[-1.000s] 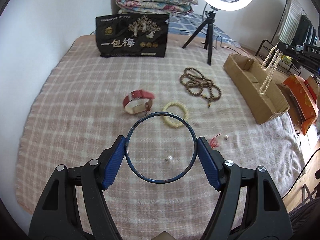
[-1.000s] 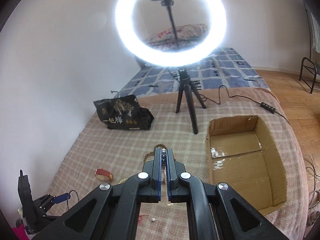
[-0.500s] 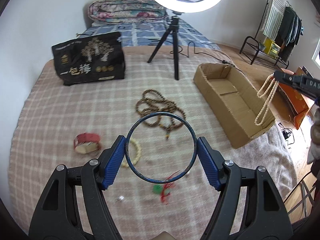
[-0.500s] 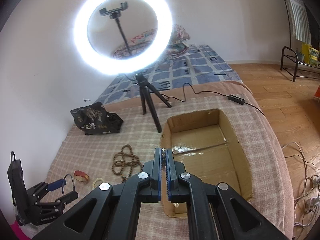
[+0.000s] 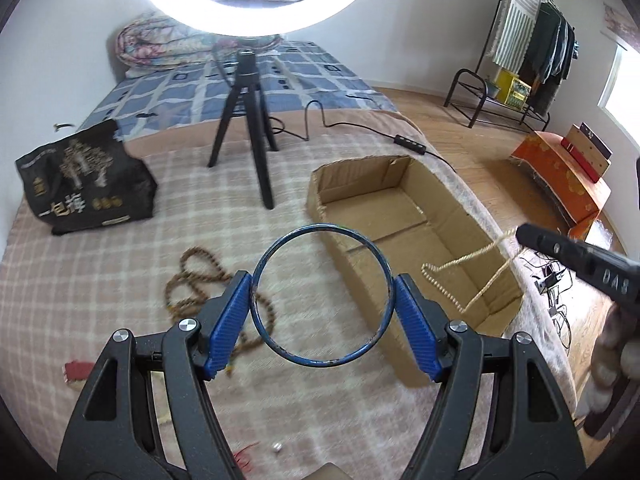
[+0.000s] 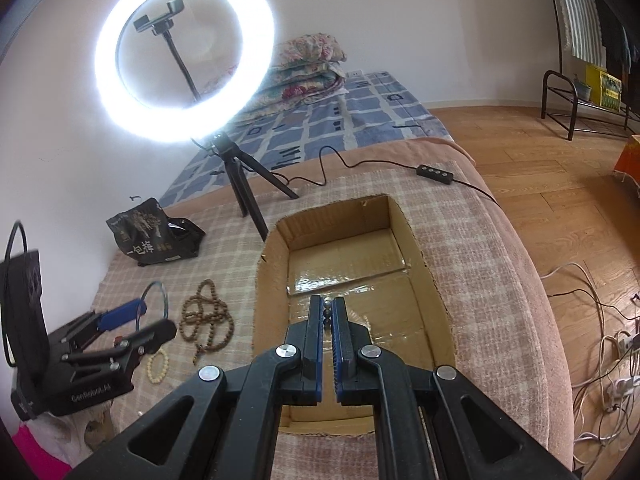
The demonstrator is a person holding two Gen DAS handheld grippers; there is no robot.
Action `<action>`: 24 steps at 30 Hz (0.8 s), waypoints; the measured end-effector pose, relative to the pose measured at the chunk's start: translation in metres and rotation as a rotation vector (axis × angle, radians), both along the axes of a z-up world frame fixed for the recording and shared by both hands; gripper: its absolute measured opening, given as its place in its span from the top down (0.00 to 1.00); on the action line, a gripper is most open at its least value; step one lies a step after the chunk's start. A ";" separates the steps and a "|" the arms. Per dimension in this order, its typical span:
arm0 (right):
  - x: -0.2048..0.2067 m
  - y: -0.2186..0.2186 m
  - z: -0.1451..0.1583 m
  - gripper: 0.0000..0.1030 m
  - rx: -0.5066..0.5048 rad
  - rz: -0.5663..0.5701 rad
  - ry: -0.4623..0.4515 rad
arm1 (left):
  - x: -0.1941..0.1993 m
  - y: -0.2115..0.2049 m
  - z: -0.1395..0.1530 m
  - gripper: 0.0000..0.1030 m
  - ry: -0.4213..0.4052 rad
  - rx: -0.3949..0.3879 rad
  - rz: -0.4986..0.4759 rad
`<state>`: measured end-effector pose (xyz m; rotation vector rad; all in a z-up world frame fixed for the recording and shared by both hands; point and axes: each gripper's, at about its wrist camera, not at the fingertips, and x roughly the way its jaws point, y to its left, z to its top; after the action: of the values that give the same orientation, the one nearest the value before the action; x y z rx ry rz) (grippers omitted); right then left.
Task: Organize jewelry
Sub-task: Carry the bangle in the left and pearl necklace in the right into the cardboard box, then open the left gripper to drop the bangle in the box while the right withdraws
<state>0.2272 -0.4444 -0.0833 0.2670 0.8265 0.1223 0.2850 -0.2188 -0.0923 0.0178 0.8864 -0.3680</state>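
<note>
A bedroom in a home: bed (image 5: pixel 248 80) with folded quilt (image 6: pixel 308 64), clothes rack (image 5: pixel 532 40), wood floor (image 6: pixel 560 184), ring light (image 6: pixel 184 68) on the blanket (image 5: pixel 120 272).

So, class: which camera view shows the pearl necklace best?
The left wrist view: the pearl necklace dangles in full from the right gripper over the cardboard box. The right wrist view shows only a few beads pinched between its shut fingers.
</note>
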 end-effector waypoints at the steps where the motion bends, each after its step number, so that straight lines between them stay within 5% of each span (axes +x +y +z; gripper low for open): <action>1: 0.001 -0.002 -0.003 0.99 -0.002 -0.004 0.006 | 0.005 -0.006 -0.001 0.29 0.001 0.000 -0.005; 6: 0.005 -0.011 -0.015 0.94 0.014 -0.026 0.033 | 0.033 -0.036 -0.013 0.29 0.035 -0.007 -0.028; 9: 0.005 -0.017 -0.017 0.65 0.026 -0.049 0.038 | 0.044 -0.050 -0.020 0.28 0.059 -0.002 -0.035; 12: 0.004 -0.020 -0.019 0.62 0.021 -0.057 0.044 | 0.049 -0.060 -0.025 0.26 0.064 0.037 -0.045; 16: 0.001 -0.022 -0.020 0.42 0.002 -0.078 0.053 | 0.052 -0.063 -0.026 0.26 0.057 0.048 -0.040; 24: -0.008 -0.018 -0.013 0.30 -0.018 -0.090 0.044 | 0.044 -0.042 -0.008 0.26 0.023 0.038 -0.014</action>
<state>0.2191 -0.4620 -0.0964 0.2901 0.8575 0.0242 0.3292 -0.2610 -0.1006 0.0553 0.9164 -0.3651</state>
